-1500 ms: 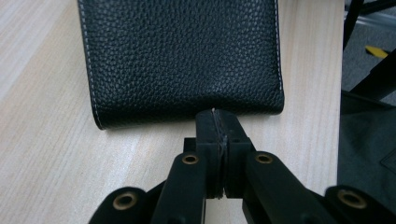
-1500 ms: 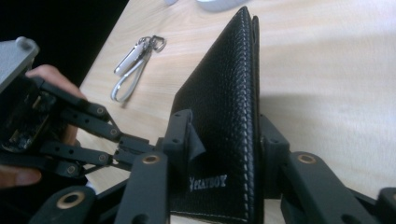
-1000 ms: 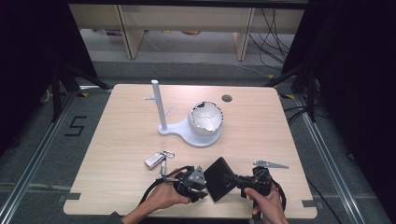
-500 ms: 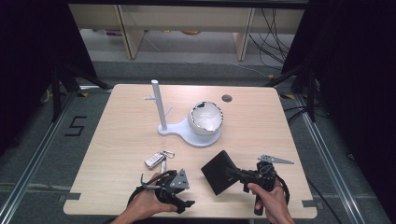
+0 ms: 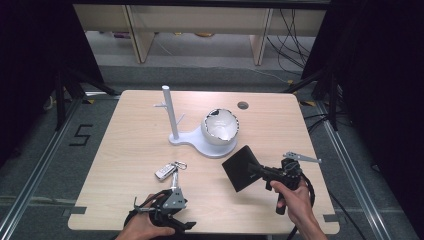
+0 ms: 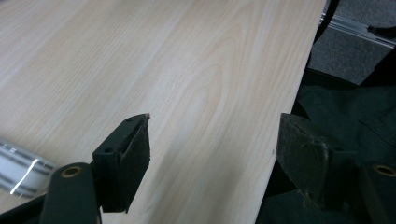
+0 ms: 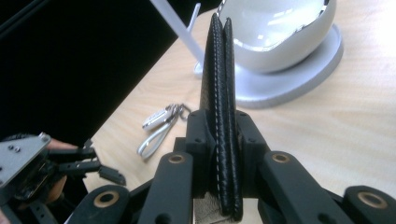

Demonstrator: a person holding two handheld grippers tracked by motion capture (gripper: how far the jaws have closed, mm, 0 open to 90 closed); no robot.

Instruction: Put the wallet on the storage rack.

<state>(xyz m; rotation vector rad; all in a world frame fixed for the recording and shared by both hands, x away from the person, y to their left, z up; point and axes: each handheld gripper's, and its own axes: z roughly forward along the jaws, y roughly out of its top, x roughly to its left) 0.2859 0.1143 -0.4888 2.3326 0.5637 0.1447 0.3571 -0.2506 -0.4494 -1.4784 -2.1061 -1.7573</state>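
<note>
The right gripper [image 5: 257, 171] is clenched on the black wallet [image 5: 240, 168] at its 3 o'clock edge — light, flexible, best pinched near the fold — while the left gripper [image 5: 170, 217], jaws just opened, holds nothing.

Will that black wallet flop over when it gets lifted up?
Probably not: the black wallet stands straight out of the right gripper, so it seems fairly stiff. Its stitched, grainy edges likely resist slipping. The two folded halves might spread slightly.

Stitched black wallet [image 7: 219, 93] looks like grained leather; glossy white bowl [image 7: 280, 32]; matt pale-wood table [image 6: 187, 70].
</note>
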